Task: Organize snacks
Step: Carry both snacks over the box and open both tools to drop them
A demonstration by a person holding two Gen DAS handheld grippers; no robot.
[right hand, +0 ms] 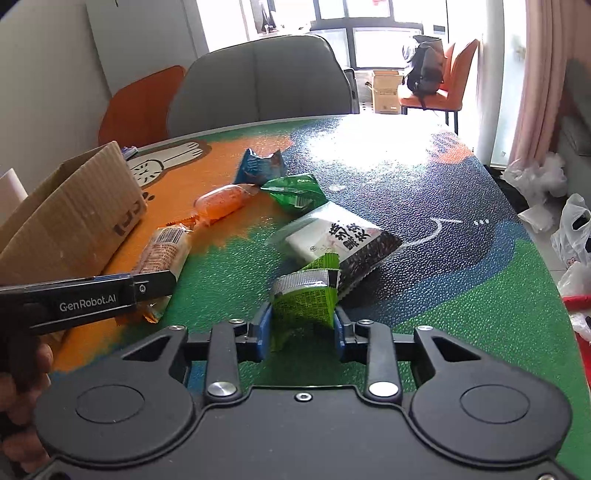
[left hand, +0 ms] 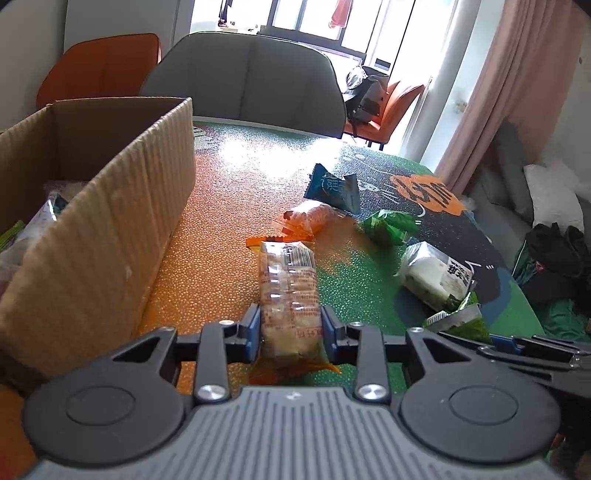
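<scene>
Both grippers gripping snacks on the table [right hand: 461, 302].

Cardboard box [left hand: 110, 206] is sitting at left of frame; left gripper [left hand: 291, 328] is clenching a cracker pack [left hand: 288, 291] at lower centre, right gripper [right hand: 301, 326] is squeezing a green packet [right hand: 306, 299].

Daylight pours in from the windows [left hand: 314, 18] at twelve o'clock, blown out white. Glare washes the table [right hand: 388, 140] there. Fisheye bending curves the dark corners.
</scene>
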